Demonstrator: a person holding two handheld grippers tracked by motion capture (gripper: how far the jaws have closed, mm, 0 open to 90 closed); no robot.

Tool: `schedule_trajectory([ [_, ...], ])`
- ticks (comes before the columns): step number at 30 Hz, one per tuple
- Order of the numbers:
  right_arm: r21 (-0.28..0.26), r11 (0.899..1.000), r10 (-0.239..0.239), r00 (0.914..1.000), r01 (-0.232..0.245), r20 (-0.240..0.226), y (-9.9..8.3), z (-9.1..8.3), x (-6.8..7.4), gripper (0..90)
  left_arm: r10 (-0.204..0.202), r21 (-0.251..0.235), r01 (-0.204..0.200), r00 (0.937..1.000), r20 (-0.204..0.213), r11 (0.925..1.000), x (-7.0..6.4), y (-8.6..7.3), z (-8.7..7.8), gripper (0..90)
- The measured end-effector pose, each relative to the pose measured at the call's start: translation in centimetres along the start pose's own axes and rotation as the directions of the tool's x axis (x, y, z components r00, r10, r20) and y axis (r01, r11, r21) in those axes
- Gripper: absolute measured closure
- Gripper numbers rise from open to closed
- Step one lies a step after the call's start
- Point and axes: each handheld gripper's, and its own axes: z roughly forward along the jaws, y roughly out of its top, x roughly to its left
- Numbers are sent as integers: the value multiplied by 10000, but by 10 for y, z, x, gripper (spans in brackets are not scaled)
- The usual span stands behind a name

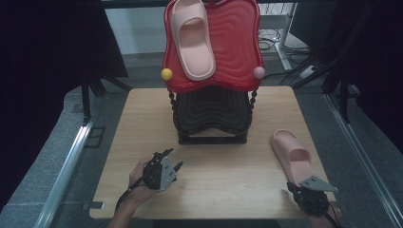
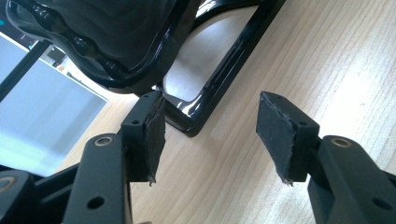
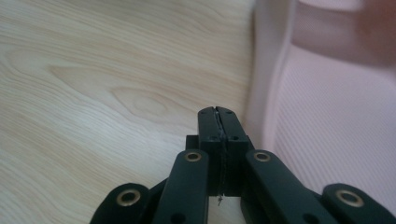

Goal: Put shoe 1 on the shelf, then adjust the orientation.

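Clearly your right gripper (image 1: 304,187), jaws pressed together and holding nothing, sits at the heel of the pink slipper (image 1: 292,153) at lower right (its mate (image 1: 192,38) already lies on the red tray (image 1: 237,42)). Your left gripper (image 1: 170,160), jaws wide and empty, waits lower centre; the black stand (image 1: 212,114) fronts it.

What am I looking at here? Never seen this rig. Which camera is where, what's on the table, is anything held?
There is no robot arm: a person holds a two-jaw black gripper in each hand. The high view looks down on the light wooden table. The other two cameras ride on the grippers and look along their jaws.

On the table stands a two-tier rack, with a red wavy plastic top tray above a black lower tray. One pale pink foam slipper lies on the red tray; a second pink slipper lies on the table.

The left gripper is open and empty, facing the rack base. The right gripper is shut, holding nothing, beside the second slipper.
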Motion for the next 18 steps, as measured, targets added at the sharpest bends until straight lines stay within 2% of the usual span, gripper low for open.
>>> schedule_trajectory([
  [5,-500,9984,-279,9984,254,-491,13,0,2,899,-24,8,24,10000,16,10000,-1,0,2,421],
  [8,-832,9952,-553,9974,514,-460,25,-2,1,894,-47,35,47,10000,33,10000,-1,0,2,419],
  [9,-952,9938,-615,9970,569,-461,29,-2,0,864,-50,40,50,10000,34,10000,-1,0,2,418],
  [14,-1208,9862,-1147,9934,1133,-43,46,-3,-11,733,-44,85,43,10000,83,10000,-2,-1,3,416],
  [18,-1256,9789,-1573,9867,1614,415,55,-5,-22,685,-83,112,82,9999,115,9999,-2,-2,4,416],
])
